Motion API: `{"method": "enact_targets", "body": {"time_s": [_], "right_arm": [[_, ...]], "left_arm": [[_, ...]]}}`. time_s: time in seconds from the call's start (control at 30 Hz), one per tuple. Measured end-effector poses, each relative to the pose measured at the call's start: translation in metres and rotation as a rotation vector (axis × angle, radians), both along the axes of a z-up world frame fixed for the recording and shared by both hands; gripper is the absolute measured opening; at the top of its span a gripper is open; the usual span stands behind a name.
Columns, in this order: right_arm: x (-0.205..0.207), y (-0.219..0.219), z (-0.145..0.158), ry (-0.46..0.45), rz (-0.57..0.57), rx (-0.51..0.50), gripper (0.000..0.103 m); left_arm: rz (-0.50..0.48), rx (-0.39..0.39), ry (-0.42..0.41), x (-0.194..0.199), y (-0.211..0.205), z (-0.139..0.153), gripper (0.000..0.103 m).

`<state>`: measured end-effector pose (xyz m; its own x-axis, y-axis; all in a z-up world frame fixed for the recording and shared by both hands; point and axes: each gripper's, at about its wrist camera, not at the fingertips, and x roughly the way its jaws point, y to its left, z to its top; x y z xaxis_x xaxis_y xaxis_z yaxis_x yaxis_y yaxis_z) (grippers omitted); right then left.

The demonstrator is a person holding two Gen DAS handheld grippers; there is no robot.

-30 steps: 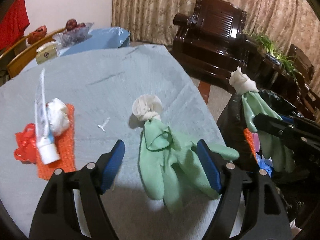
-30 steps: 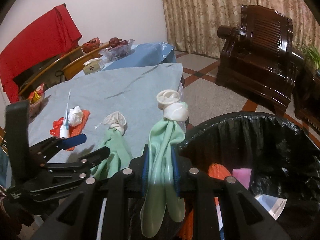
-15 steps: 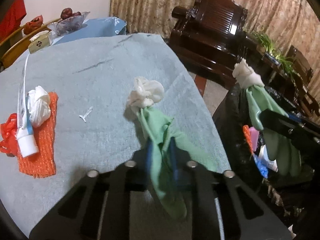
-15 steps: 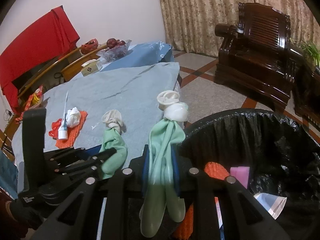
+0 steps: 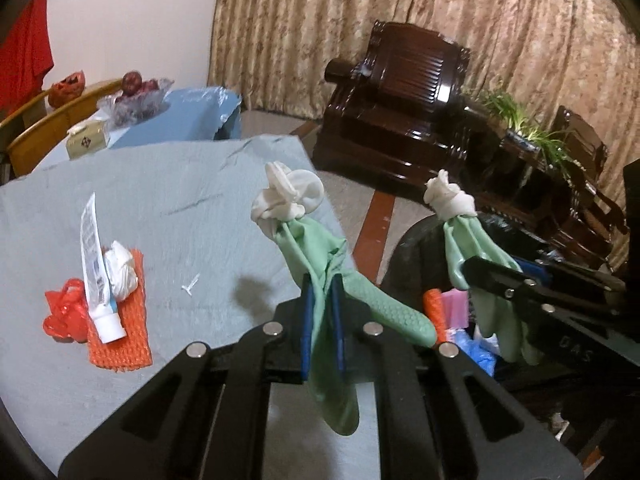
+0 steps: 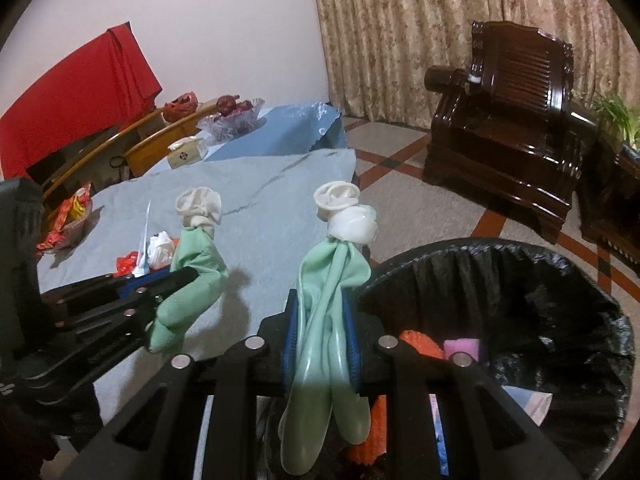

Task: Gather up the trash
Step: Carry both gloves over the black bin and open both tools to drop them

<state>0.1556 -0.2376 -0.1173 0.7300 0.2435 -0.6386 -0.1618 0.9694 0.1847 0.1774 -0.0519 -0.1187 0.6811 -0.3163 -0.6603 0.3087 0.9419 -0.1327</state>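
Closest to me, the left tool (image 5: 320, 320) is clamped on a green rubber glove (image 5: 316, 240), lifted clear of the desk (image 5: 160, 208) with its white cuff bunched on top and its fingers drooping below the blue pads. Just beside it, the right tool (image 6: 322, 344) is clamped on a second green glove (image 6: 332, 272), hanging at the near rim of the black-lined trash bin (image 6: 520, 264), which already holds an orange net piece and some pink and blue scraps.

I'd judge this the carry-and-drop step: both gloves are picked up, neither yet released. The right glove looks nearest the opening, so the next move calls for shifting it fully over the bag and parting that tool, then bringing the left one across.

Farther back on the desk lie a toothpaste tube (image 5: 96, 276), a crumpled white tissue (image 5: 120, 272), an orange mesh sleeve (image 5: 124, 332) and a red plastic scrap (image 5: 64, 312), all still to collect. Beyond stand a dark wooden armchair (image 6: 516, 120) and curtains.
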Motion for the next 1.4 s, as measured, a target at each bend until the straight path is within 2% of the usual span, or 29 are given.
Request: {"method": "enact_targets", "body": {"time_s": [0.2,0.47,0.77,0.97,1.03,1.1,1.17,1.23,1.27,1.33,1.4], "right_arm": [[-0.022,-0.019,0.02,-0.037,-0.04,-0.006,0.021],[-0.05,-0.058,0.034,-0.06,-0.123,-0.026,0.021],[-0.064,-0.103,0.027,-0.043,-0.222,-0.049,0.021],[-0.06,-0.118,0.016,-0.022,-0.256,-0.054,0.021],[-0.06,-0.122,0.012,-0.018,-0.264,-0.059,0.03],[-0.059,-0.125,0.009,-0.012,-0.28,-0.066,0.036],[-0.061,-0.128,0.009,-0.017,-0.303,-0.078,0.05],[-0.066,-0.133,0.009,-0.029,-0.316,-0.076,0.064],[-0.067,-0.134,0.01,-0.033,-0.321,-0.077,0.066],[-0.069,-0.135,0.012,-0.042,-0.335,-0.081,0.081],[-0.072,-0.135,0.014,-0.053,-0.344,-0.08,0.094]], "left_arm": [[-0.051,-0.01,-0.035,-0.019,-0.018,0.021,0.008],[-0.137,-0.03,-0.059,-0.037,-0.053,0.035,0.008],[-0.235,-0.038,-0.056,-0.037,-0.102,0.033,0.008],[-0.284,-0.027,-0.053,-0.034,-0.128,0.024,0.008],[-0.299,-0.029,-0.044,-0.031,-0.136,0.021,0.01],[-0.324,-0.037,-0.024,-0.028,-0.139,0.017,0.021],[-0.337,-0.039,-0.015,-0.027,-0.141,0.013,0.041],[-0.337,-0.047,-0.022,-0.027,-0.138,0.013,0.054],[-0.335,-0.051,-0.025,-0.027,-0.137,0.014,0.058],[-0.329,-0.051,-0.029,-0.027,-0.133,0.016,0.062],[-0.322,-0.052,-0.038,-0.029,-0.128,0.018,0.072]]}}
